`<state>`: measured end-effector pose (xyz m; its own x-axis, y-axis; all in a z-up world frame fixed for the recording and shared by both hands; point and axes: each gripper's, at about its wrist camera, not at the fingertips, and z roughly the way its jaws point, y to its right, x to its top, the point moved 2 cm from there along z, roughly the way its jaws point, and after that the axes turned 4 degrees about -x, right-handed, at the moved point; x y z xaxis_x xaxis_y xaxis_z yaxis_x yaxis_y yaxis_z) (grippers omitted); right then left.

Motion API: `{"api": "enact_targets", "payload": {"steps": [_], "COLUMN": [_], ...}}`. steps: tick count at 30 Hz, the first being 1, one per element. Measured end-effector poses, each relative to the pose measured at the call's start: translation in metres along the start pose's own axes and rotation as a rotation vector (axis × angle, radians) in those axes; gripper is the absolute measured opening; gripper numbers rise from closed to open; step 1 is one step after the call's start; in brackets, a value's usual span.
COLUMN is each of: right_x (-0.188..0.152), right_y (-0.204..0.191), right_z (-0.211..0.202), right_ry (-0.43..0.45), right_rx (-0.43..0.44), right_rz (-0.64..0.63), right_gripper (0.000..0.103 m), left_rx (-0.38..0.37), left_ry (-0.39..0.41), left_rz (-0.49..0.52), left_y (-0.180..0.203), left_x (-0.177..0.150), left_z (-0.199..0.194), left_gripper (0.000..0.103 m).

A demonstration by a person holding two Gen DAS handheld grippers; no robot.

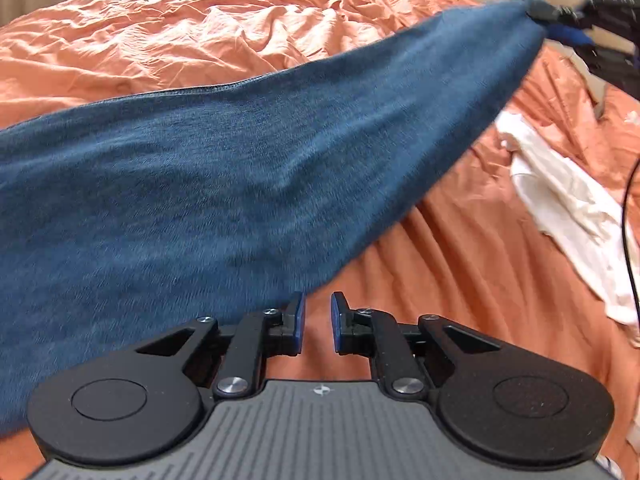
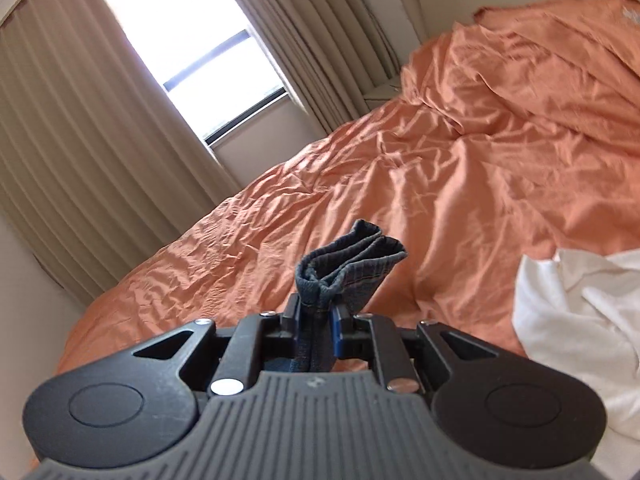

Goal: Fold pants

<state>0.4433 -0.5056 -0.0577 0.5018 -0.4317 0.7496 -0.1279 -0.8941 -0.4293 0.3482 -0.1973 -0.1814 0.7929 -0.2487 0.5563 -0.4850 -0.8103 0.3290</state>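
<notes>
Pants fill most of your left wrist view, a dark blue stretch of cloth spread slantwise over the orange bedspread and lifted at its far right corner, where your right hand-held gripper pinches it, blurred. Your left hand-held gripper sits just below the near edge of the pants with its jaws nearly closed, a narrow gap between the blue pads and nothing in it; only bedspread shows through. A crumpled white garment lies on the bed to the right, with a thin black cable running across it. In your right wrist view, your right hand-held gripper is clamped on a bunched hem of the pants, whose folds stand up past the fingertips. Behind it the orange bedspread slopes across the frame, the white garment lies at the right edge, and beige curtains flank a bright window.
</notes>
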Motion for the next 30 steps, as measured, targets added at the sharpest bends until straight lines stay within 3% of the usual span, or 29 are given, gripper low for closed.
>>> {"api": "enact_targets", "payload": {"steps": [5, 10, 14, 19, 25, 30], "right_x": [-0.001, -0.024, -0.064, -0.154, -0.280, -0.305], "right_y": [-0.088, -0.173, -0.241, -0.306, -0.324, -0.303], "right_z": [-0.009, -0.002, 0.015, 0.051, 0.098, 0.109], "right_ry": [0.019, 0.004, -0.042, -0.168, -0.425, -0.485], "right_rx": [0.042, 0.099, 0.146, 0.175, 0.125, 0.143], "right_rz": [-0.133, -0.234, -0.309, -0.430, -0.537, -0.469], "right_gripper": [0.010, 0.010, 0.010, 0.010, 0.012, 0.030], "left_rx": [-0.039, 0.019, 0.085, 0.116, 0.044, -0.020], "left_ry": [0.096, 0.188, 0.246, 0.284, 0.316, 0.350], "left_rz": [-0.080, -0.120, -0.177, -0.294, -0.448, -0.523], "left_y": [-0.031, -0.075, -0.110, -0.161, -0.204, -0.226], "left_x": [-0.004, -0.009, -0.026, -0.059, -0.094, -0.093], "left_z": [-0.068, -0.131, -0.165, -0.185, -0.189, -0.188], "left_gripper": [0.015, 0.015, 0.015, 0.015, 0.015, 0.018]}}
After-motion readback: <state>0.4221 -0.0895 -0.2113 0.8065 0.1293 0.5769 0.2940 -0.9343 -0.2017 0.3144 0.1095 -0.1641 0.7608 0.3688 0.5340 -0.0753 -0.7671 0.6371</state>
